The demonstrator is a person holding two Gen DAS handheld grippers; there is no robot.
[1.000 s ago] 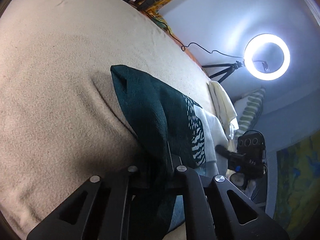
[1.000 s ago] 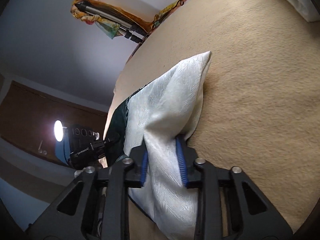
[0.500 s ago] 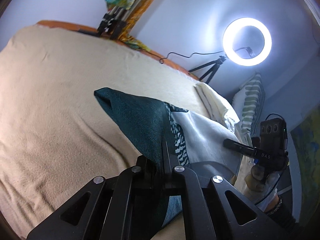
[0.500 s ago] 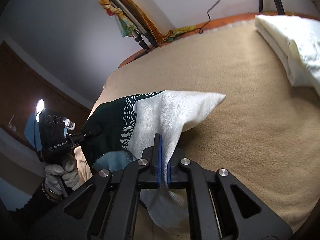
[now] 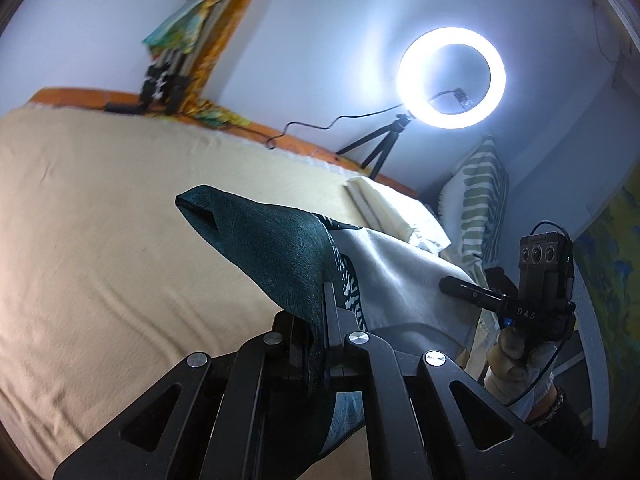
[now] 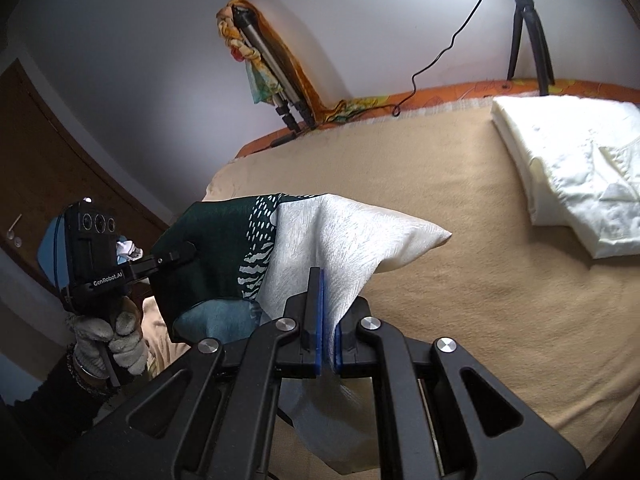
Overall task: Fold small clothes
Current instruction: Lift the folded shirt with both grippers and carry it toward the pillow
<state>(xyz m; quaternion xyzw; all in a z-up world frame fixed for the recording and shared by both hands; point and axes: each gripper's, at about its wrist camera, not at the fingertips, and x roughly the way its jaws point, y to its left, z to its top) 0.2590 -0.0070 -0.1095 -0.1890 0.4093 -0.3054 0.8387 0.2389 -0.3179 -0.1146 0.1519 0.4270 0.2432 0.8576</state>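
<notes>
A small garment, dark green at one end [image 5: 276, 248] and cream white at the other [image 6: 340, 240], hangs stretched in the air above a beige blanket [image 5: 100, 248]. My left gripper [image 5: 320, 316] is shut on the green end. My right gripper [image 6: 326, 304] is shut on the white end. The right gripper also shows in the left wrist view [image 5: 476, 294], and the left gripper in the right wrist view [image 6: 176, 258]. The garment's lower edge droops between them, lifted off the blanket.
A folded cream cloth pile [image 6: 572, 176] lies on the blanket at the right. A lit ring light on a tripod [image 5: 452, 78] stands at the bed's far edge with its cable. A striped pillow [image 5: 480, 204] leans at the right. Folded tripods [image 6: 272, 68] lean against the wall.
Both grippers have lifted the garment off the blanket and tilted up. The right gripper closed on the white end about a second ago.
</notes>
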